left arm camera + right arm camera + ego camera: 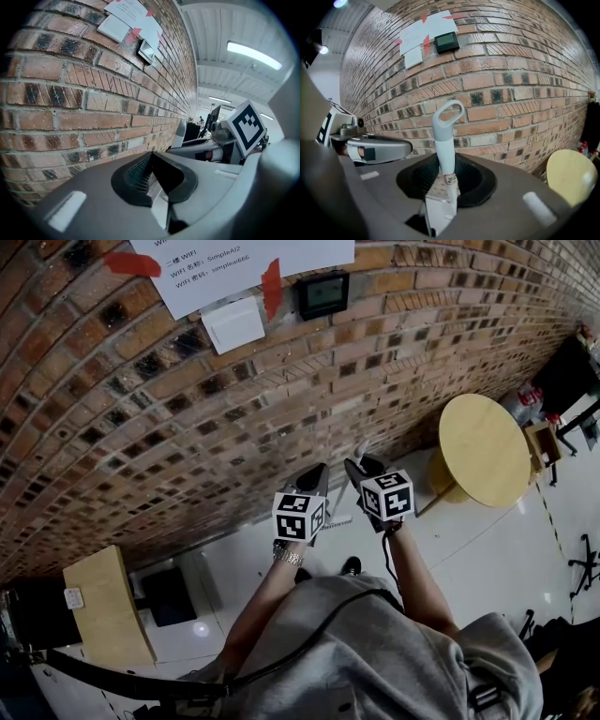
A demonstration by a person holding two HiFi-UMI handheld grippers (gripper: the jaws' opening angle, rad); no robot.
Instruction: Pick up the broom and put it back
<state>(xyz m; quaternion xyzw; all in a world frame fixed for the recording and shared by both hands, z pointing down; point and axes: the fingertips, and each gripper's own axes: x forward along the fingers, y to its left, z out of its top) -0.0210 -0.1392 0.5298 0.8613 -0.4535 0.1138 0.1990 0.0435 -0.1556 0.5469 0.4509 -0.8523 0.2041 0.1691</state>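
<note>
The broom handle (443, 140) is clamped in the right gripper (446, 183), whose jaws are partly closed on the pale shaft just below its loop-shaped top. The handle stands close to upright and just in front of the brick wall (234, 399), though no view shows whether it touches the wall. The brush end is out of view. The shaft looks stiff, light and smooth, so it will probably hold its line but may twist or slide between the pads. A hold high on a long shaft also leaves the low end free to swing. Grip the straight section below the loop, not the loop itself. The left gripper (152, 180) sits just left of the right one. Its jaws stand partly apart with nothing between them, so it is free to steady the shaft lower down. On the wall above are a taped paper notice (234, 263), a white plate (234, 324) and a small dark display (323, 293). No hook or holder for the loop can be seen. A round wooden table (483, 448) stands to the right near the wall, and a wooden cabinet (108, 606) stands to the left. Either could be struck by the unseen end if the broom is swung sideways. The floor (487, 549) directly below the grippers is hidden by the person's grey garment (375, 652).
</note>
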